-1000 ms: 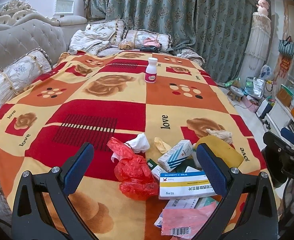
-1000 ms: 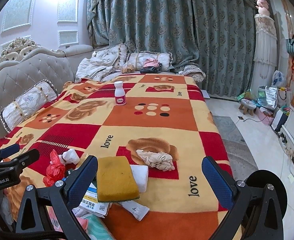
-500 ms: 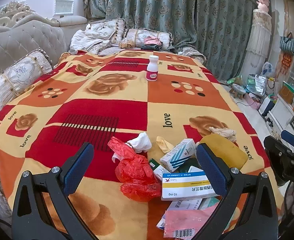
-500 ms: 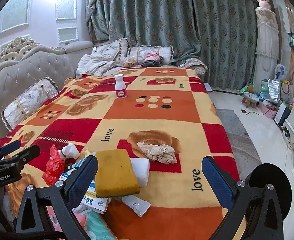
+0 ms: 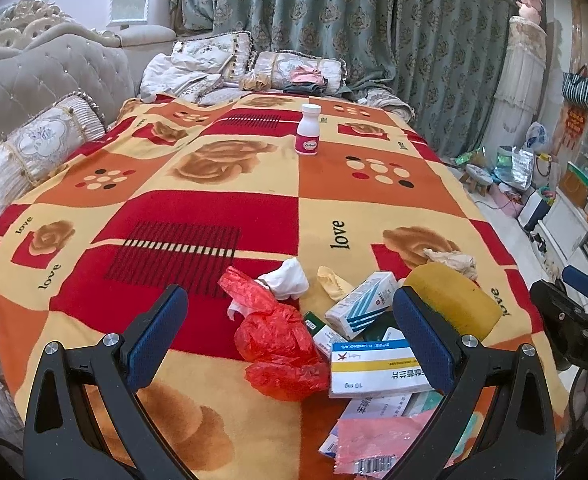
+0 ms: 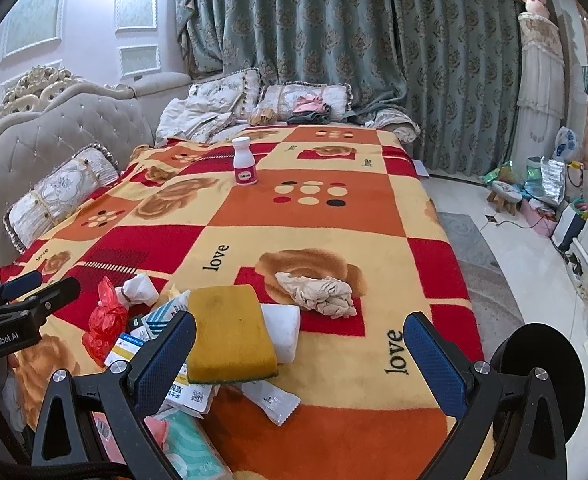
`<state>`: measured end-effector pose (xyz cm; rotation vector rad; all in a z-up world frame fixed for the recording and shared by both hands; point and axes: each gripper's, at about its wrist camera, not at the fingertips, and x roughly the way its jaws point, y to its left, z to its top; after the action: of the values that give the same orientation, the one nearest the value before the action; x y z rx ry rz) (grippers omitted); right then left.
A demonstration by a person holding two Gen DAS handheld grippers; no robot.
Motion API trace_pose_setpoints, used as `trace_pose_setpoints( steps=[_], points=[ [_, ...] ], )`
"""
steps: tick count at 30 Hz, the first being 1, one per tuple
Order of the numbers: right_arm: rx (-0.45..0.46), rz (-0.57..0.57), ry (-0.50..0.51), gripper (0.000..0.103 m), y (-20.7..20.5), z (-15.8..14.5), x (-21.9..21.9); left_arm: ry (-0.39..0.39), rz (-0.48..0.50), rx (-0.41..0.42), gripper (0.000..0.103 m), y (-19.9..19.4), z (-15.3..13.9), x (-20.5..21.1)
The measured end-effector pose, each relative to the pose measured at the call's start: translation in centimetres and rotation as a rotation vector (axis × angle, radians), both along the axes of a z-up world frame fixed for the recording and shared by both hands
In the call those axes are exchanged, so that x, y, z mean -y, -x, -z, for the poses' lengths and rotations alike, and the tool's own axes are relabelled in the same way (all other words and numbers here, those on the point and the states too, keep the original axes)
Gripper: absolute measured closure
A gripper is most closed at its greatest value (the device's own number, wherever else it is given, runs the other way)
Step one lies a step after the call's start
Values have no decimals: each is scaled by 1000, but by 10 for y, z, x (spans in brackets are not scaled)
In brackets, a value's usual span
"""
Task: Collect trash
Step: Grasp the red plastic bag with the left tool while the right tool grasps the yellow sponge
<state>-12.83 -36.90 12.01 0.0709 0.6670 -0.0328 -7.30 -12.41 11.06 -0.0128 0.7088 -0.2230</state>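
Trash pile (image 5: 358, 344) on blanket (image 5: 213, 208) | red bag (image 5: 281, 340) crumpled | pill bottle (image 5: 309, 129) capped | both jaws spread, empty

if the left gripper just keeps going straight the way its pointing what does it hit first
Most likely the crumpled red plastic bag, lying on the blanket between the open left gripper's fingers; depth is hard to judge.

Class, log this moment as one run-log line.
left gripper: open, over red bag | right gripper: open, empty | sponge: on pile

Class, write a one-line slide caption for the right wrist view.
Open right gripper hovers over a yellow sponge and crumpled tissue on a patterned blanket.
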Motion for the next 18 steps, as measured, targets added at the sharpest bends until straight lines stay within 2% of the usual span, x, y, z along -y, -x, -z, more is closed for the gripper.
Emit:
trace_pose_setpoints(
  steps=[4,10,15,18],
  points=[
    [-16,-6,-7,0,-1,3,3,-18,8,-3,1,-1,1,-6],
    [-51,-66,-55,0,-7,8,0,-30,6,-52,1,-7,12,-24],
    [-94,-137,-49,0,-25,16,-14,-48,2,-89,1,-11,22,-35],
    [-131,-169,-46,0,-40,24,-21,-29,3,-122,1,-16,27,-41]
  ],
)
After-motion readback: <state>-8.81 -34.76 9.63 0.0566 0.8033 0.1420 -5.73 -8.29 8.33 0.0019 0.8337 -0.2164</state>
